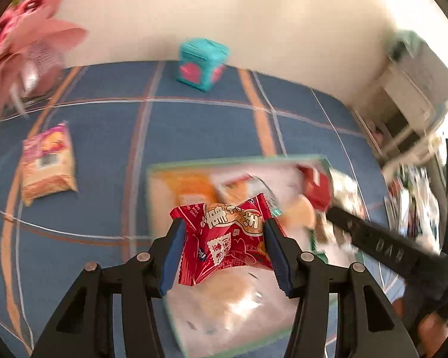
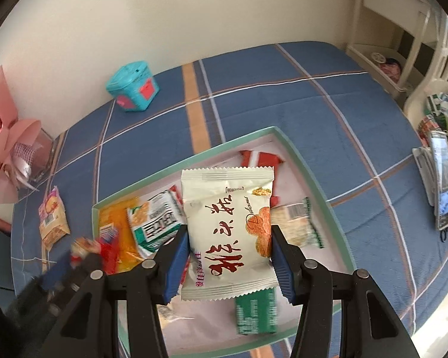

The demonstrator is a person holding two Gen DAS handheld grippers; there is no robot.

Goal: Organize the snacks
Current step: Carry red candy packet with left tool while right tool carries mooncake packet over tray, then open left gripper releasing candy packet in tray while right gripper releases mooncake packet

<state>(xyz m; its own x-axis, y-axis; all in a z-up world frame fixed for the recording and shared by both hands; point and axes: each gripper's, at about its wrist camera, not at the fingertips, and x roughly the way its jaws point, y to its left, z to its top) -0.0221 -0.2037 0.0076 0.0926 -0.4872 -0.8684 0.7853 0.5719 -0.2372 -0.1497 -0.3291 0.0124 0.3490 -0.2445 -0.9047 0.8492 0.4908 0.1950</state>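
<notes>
Our left gripper (image 1: 224,249) had its jaws clamped on a red snack packet (image 1: 227,238), our right gripper (image 2: 230,250) on a white snack packet (image 2: 228,229), both above the green-rimmed tray (image 2: 307,167).

Wall (image 2: 164,15): plain cream, unmarked, meeting the rear edge of the working surface. Surface covering: blue tablecloth (image 2: 313,95) with a plaid of orange bands and thin white and brown lines, lying flat. Along the wall side stand a teal box (image 2: 133,89) with red patches and, at the left edge, a pink-wrapped bouquet (image 2: 9,137). To the right, beyond the cloth, stands cream-white shelving (image 2: 403,44) with open compartments; contents too blurred to identify. Lighting: bright and even, with strong glare at the lower right margin of the right wrist view.
</notes>
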